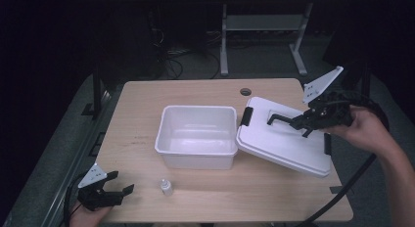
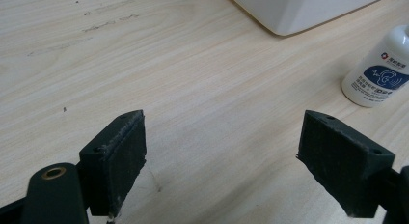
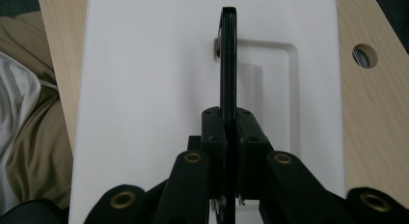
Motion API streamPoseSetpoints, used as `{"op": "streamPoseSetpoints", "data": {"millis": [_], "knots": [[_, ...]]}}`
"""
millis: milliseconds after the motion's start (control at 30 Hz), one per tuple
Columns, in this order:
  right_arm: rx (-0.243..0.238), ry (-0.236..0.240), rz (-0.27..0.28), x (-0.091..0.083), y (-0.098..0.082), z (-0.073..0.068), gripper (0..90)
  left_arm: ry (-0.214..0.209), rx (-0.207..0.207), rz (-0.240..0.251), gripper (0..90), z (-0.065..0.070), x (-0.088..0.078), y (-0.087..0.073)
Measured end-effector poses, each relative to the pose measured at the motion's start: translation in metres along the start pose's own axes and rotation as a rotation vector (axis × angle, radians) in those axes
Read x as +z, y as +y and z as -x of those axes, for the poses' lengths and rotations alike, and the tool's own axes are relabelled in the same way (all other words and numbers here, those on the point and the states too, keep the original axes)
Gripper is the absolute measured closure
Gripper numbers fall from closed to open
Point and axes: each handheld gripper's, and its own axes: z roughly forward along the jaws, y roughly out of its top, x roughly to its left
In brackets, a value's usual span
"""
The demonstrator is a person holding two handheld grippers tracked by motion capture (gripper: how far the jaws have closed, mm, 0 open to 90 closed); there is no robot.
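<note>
Your right gripper (image 1: 299, 123) clamps the lid's black handle (image 1: 279, 118); left gripper (image 1: 115, 188) wide open, empty, near the table's (image 1: 147, 100) front-left corner. Likely next: lid (image 1: 286, 146) onto the white bin (image 1: 196, 136).

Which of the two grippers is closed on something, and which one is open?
The right gripper is shut on the lid's black handle. The left gripper, near the small bottle, stands open and holds nothing.
</note>
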Motion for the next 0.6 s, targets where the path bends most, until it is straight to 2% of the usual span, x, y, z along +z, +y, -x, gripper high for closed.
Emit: {"op": "streamPoseSetpoints", "data": {"millis": [67, 233, 600], "knots": [[-0.004, 0.002, 0.010, 0.002, -0.004, 0.000, 84.3, 0.001, -0.001, 0.000, 17.1, 0.000, 0.000, 0.000], [0.015, 0.016, -0.024, 0.019, -0.019, 0.000, 84.3, 0.001, -0.001, 0.001, 17.1, -0.001, -0.001, -0.001], [0.047, 0.039, -0.031, 0.033, -0.043, 0.000, 84.2, 0.000, -0.003, -0.003, 17.1, -0.001, 0.000, -0.001]]}}
